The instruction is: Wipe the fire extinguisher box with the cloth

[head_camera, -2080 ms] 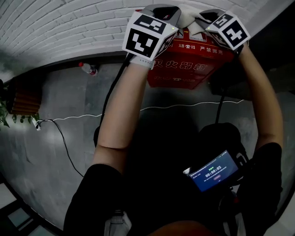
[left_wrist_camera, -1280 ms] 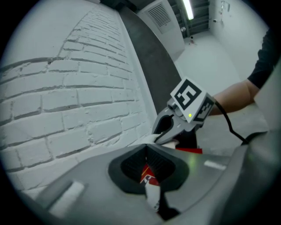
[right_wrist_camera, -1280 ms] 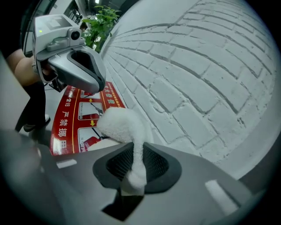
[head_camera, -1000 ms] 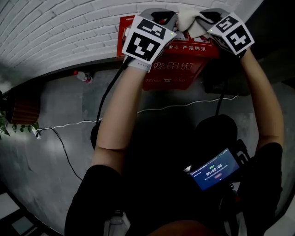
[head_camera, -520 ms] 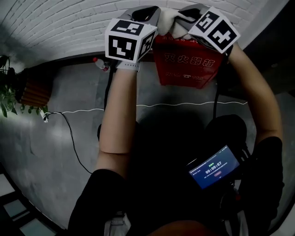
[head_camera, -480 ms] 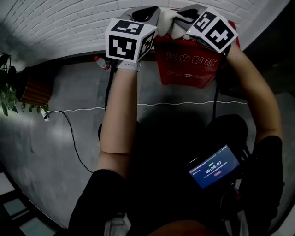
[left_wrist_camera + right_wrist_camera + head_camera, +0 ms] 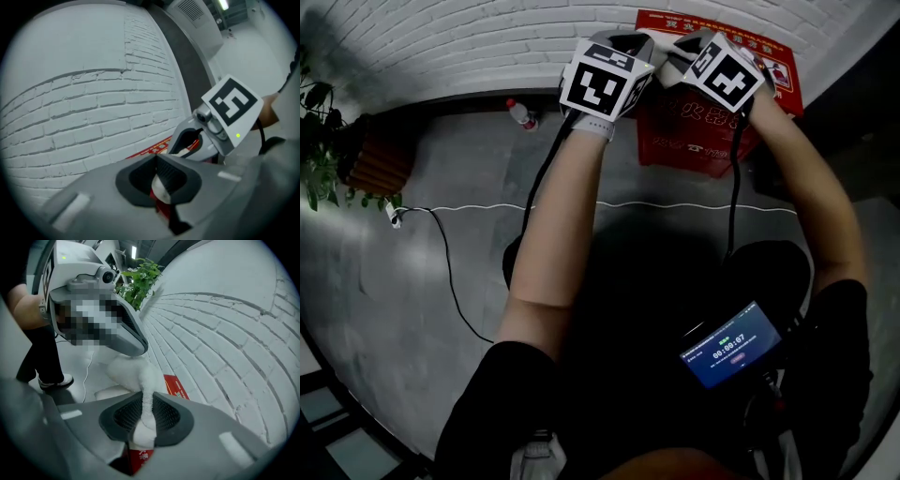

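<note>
The red fire extinguisher box [image 7: 705,141] stands on the floor against the white brick wall, with white characters on its front. A white cloth [image 7: 673,58] is bunched over its top, stretched between both grippers. My left gripper [image 7: 643,43] is shut on one end; a bit of cloth [image 7: 162,188] shows between its jaws. My right gripper [image 7: 682,49] is shut on the other end, and the cloth [image 7: 146,394] runs up from its jaws [image 7: 143,417] towards the left gripper [image 7: 101,310]. The red box [image 7: 139,460] shows just below the right jaws.
A red notice [image 7: 727,28] hangs on the wall above the box. A plastic bottle [image 7: 521,113] lies at the wall's foot. A white cable [image 7: 487,208] runs across the grey floor. A plant [image 7: 317,141] in a brown planter [image 7: 373,165] stands at left. A lit screen [image 7: 732,344] sits by my waist.
The head view has swung, so the box now sits further right and the wall notice shows. Both grippers stay close together, shut on the cloth above the box's top.
</note>
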`<action>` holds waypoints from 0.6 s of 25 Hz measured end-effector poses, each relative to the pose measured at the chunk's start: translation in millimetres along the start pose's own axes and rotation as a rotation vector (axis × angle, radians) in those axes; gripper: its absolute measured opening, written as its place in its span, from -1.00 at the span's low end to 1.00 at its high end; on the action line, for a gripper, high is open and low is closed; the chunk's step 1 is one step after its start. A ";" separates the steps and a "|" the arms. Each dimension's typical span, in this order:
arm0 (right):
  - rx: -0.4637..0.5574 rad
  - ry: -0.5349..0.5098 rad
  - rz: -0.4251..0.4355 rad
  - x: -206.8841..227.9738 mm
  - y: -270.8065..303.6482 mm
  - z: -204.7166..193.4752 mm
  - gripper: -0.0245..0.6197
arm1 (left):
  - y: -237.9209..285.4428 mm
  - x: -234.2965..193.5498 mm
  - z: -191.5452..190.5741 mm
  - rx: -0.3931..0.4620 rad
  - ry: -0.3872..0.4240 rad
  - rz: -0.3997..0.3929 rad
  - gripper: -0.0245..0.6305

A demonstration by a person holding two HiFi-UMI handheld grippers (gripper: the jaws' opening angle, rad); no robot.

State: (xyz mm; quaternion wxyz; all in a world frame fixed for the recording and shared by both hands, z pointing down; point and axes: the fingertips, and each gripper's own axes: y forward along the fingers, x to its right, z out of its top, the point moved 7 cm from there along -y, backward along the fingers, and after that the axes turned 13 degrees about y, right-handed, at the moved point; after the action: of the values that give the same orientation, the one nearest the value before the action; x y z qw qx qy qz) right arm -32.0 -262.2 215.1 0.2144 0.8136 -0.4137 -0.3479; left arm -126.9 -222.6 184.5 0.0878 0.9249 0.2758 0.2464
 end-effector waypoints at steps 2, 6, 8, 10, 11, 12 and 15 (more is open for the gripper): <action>-0.007 0.004 -0.005 2.1 -6.7 -6.6 -0.72 | 7.7 5.6 4.1 0.003 0.010 0.000 -0.92; -0.003 0.027 -0.008 10.1 -19.5 -27.2 -0.72 | 26.6 30.8 18.9 0.024 0.006 -0.050 -0.92; 0.002 0.042 -0.018 16.2 -27.4 -37.8 -0.72 | 35.7 42.7 26.9 0.037 0.010 -0.066 -0.92; 0.004 0.056 -0.028 23.5 -35.4 -48.8 -0.72 | 44.8 53.5 33.7 0.047 0.018 -0.078 -0.92; 0.004 0.064 -0.033 27.5 -39.8 -55.3 -0.72 | 49.6 59.2 36.5 0.051 0.021 -0.085 -0.92; 0.001 0.074 -0.039 31.7 -44.9 -62.4 -0.72 | 54.6 65.3 39.4 0.057 0.022 -0.095 -0.92; -0.014 0.102 -0.062 44.8 -64.0 -85.3 -0.72 | 68.9 86.0 50.1 0.085 0.014 -0.141 -0.92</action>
State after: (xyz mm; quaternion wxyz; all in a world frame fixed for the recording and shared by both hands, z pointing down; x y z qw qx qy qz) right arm 83.6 -257.6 213.8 0.2300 0.8412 -0.3743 -0.3151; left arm -7.0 -233.7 196.9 0.0639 0.9043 0.3512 0.2343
